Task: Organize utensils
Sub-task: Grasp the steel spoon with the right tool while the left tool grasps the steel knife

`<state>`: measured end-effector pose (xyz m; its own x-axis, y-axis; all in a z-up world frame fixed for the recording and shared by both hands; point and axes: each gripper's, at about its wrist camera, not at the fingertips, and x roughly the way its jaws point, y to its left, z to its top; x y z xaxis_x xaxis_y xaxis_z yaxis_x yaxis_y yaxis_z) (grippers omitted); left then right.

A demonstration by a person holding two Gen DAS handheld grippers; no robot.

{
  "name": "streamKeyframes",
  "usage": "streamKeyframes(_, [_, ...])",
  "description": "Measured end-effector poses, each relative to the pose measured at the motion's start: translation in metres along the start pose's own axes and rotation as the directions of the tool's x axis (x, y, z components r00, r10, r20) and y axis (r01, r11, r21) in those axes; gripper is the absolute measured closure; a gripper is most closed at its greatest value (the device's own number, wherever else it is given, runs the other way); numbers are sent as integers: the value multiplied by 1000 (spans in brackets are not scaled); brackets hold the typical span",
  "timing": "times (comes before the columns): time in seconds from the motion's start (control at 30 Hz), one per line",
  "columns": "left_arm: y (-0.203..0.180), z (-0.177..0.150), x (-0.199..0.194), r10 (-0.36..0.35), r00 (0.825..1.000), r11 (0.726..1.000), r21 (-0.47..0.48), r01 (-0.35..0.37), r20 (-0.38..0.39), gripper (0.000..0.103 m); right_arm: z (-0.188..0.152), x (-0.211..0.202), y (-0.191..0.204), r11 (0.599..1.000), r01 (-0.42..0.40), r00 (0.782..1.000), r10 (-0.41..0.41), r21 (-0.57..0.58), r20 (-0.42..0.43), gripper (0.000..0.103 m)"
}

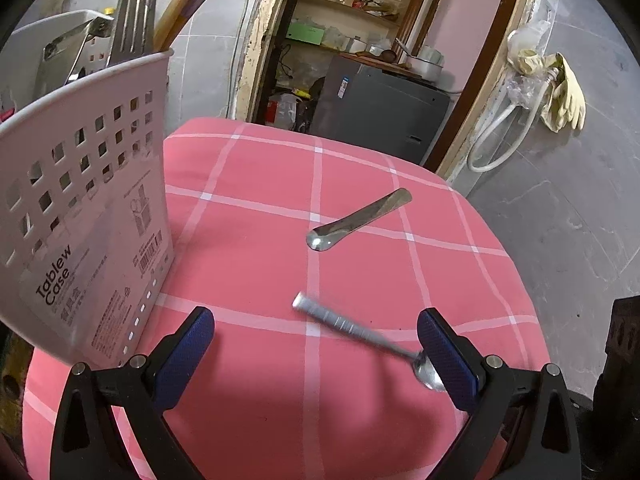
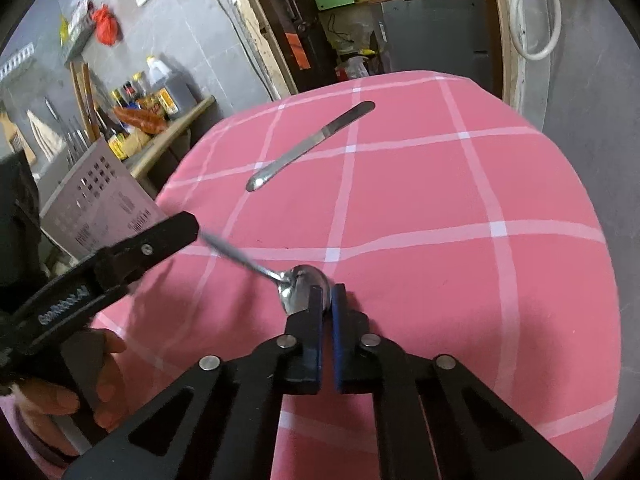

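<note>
A ridged-handled steel spoon (image 2: pixel 256 266) lies slantwise over the pink checked tablecloth (image 2: pixel 440 184). My right gripper (image 2: pixel 328 289) is shut on its bowl, and the blurred handle runs left toward one finger (image 2: pixel 168 232) of my left gripper. In the left wrist view the same spoon (image 1: pixel 352 330) passes between the fingers of my left gripper (image 1: pixel 316 314), which is open and touches nothing; the bowl sits by its right pad. A second, flat-handled spoon (image 1: pixel 356 218) (image 2: pixel 308 148) lies farther back on the cloth. A white perforated tableware case (image 1: pixel 88 200) (image 2: pixel 100 200) stands at the left with forks (image 1: pixel 136 12) in it.
The tablecloth's (image 1: pixel 440 280) far and right edges drop to a grey floor. Behind is a doorway with shelves and a grey cabinet (image 1: pixel 380 112). A counter with bottles (image 2: pixel 160 96) is at the left. A person's hand (image 2: pixel 60 400) holds the left gripper's handle.
</note>
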<state>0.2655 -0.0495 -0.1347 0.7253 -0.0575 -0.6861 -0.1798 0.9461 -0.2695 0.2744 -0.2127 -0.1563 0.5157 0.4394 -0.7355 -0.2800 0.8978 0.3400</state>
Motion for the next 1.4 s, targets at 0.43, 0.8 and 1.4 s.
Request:
streamKeyframes(0.43, [-32,22,25,9,1000,998,64,-9,-4,1,24,-23,-56,998,47,997,-49,34,61,101])
streamKeyframes(0.8, [-64,60,88,55,997,981,191,-44,-53,29,63,-12,-89,998,65,996,-65,4,59,101])
streamKeyframes(1.4, [-88,74,131,118,983,934,352,-61,-142,69,73,4,-102,1000,-4,999,3,13,50,101])
